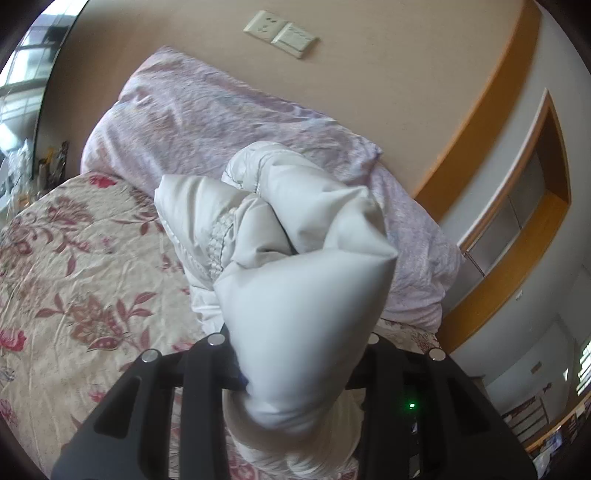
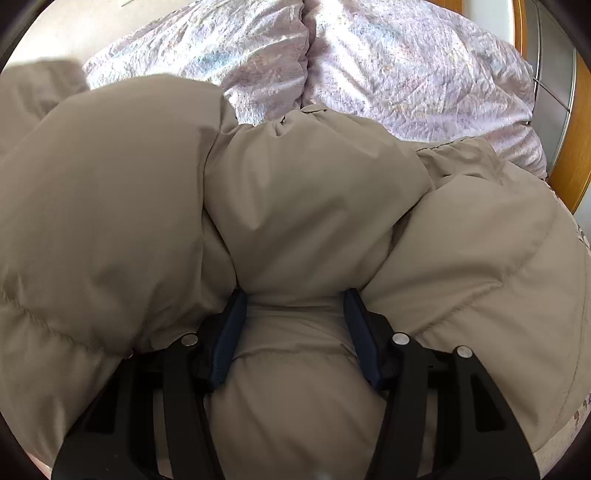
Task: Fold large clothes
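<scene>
Both claws clamp the puffy jacket (image 2: 295,206): left claw (image 1: 299,373) tips hidden w/ fabric, right claw (image 2: 295,314) pads half-buried.

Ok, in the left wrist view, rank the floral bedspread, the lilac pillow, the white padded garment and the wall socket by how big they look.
1. floral bedspread
2. lilac pillow and white padded garment: look alike, and the garment is nearest the camera, so unranked
3. wall socket

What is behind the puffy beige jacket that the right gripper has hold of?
Behind the puffy jacket lie lilac crinkled pillows against the wall. Whatever is under the jacket is covered.
</scene>
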### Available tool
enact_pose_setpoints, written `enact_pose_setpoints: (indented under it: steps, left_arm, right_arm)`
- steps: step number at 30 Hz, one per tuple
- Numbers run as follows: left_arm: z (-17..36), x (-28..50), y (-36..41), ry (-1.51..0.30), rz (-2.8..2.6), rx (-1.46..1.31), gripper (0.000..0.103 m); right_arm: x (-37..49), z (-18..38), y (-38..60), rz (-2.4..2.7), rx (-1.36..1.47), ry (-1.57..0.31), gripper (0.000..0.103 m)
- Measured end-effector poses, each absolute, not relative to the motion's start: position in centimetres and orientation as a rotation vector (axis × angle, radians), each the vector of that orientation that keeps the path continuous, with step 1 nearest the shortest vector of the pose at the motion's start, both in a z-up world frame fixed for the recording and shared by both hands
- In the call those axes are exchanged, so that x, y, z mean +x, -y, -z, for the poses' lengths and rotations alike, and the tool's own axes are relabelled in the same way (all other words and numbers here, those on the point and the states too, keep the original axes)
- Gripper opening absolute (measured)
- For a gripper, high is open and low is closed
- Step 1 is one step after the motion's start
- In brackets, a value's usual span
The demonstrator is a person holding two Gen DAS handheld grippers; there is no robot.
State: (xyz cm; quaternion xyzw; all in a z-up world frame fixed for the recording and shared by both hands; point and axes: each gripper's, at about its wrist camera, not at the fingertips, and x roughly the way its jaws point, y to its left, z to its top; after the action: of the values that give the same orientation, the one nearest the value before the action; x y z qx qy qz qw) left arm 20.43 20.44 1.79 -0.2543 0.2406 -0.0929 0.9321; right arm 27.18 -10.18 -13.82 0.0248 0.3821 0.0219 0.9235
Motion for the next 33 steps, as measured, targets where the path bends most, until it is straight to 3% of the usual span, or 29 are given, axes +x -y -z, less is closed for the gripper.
enact_pose_setpoints:
  steps: [18,33]
  left_arm:
    - [-3.9,19.6,-11.0,-0.48,0.381,-0.41,0.033]
    - [-3.4,21.0,-1.5,-0.618,0.649,-0.351,0.034]
  right_arm:
    - [21.8,12.7,12.7,-0.08,0.049,-0.738,0.056]
    - [19.4,13.6,13.6,-0.062,0.036,-0.668,0.056]
